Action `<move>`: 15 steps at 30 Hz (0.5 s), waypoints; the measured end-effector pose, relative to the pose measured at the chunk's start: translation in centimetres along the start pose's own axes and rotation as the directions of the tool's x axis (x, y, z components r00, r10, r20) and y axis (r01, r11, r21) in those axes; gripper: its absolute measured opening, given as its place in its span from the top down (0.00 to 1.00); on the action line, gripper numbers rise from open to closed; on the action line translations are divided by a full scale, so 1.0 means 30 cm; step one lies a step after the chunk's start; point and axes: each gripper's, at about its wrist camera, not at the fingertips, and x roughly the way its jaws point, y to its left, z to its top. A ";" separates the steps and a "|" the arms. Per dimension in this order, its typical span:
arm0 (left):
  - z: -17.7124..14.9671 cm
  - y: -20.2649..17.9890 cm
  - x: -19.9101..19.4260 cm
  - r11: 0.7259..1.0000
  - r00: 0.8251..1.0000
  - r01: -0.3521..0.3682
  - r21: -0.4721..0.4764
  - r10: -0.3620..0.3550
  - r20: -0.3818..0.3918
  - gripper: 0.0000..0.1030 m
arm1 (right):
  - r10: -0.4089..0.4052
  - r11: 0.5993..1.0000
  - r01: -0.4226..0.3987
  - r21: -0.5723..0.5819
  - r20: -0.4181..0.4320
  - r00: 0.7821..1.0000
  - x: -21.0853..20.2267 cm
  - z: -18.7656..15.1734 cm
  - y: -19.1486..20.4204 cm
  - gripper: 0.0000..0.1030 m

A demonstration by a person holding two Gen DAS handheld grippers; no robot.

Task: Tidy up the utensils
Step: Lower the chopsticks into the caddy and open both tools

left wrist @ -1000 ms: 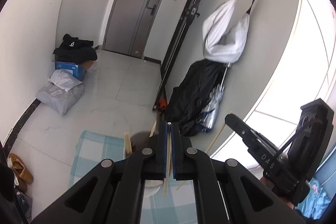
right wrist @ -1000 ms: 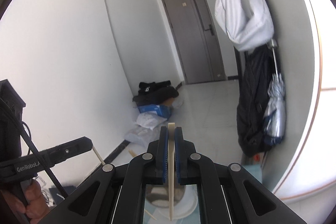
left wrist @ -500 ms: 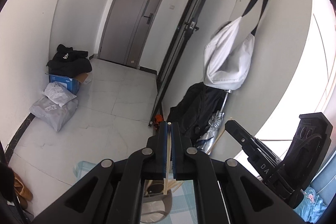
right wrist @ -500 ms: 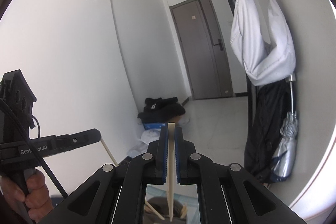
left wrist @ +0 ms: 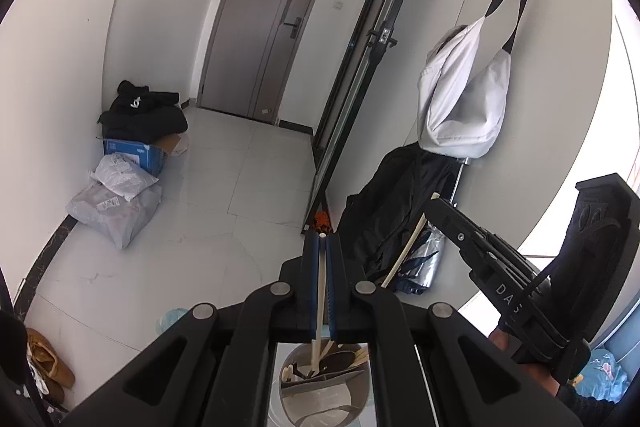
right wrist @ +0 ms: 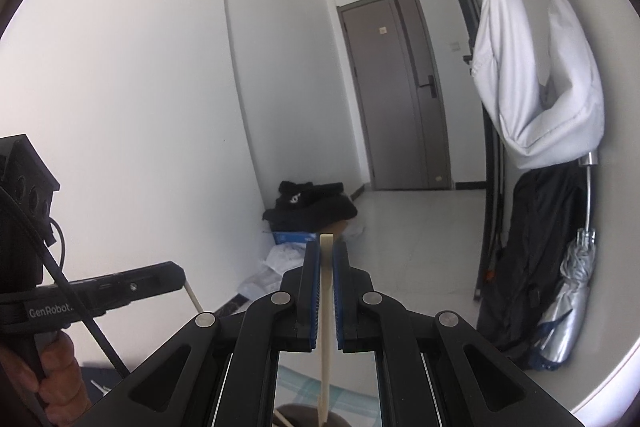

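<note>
A pale chopstick is clamped in the closed left claw; a flatter stick is pinched in the right claw. Both are judged light, stiff, slippery; best gripped mid-shaft above the holder.

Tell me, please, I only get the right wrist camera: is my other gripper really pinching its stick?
Observer: Yes. In the left wrist view the left gripper has its fingers shut on a thin pale stick.
Operator: What is under it?
Observer: A grey holder sits right below, and the stick's lower end points into it. Other pale sticks and a dark utensil are already inside.
Operator: Is anything on the floor that I can't see?
Observer: A pair of tan shoes lies at the far left edge of that view.
</note>
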 end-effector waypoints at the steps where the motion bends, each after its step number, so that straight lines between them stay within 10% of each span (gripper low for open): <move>1: -0.010 0.006 0.009 1.000 1.000 -0.005 -0.005 0.005 -0.002 1.00 | -0.004 1.000 0.004 -0.011 -0.005 1.000 0.006 -0.008 0.005 0.95; 15: -0.068 0.025 0.074 1.000 0.998 -0.005 -0.008 0.005 -0.060 1.00 | 0.002 0.994 -0.009 -0.113 -0.068 0.998 0.066 -0.124 0.038 0.95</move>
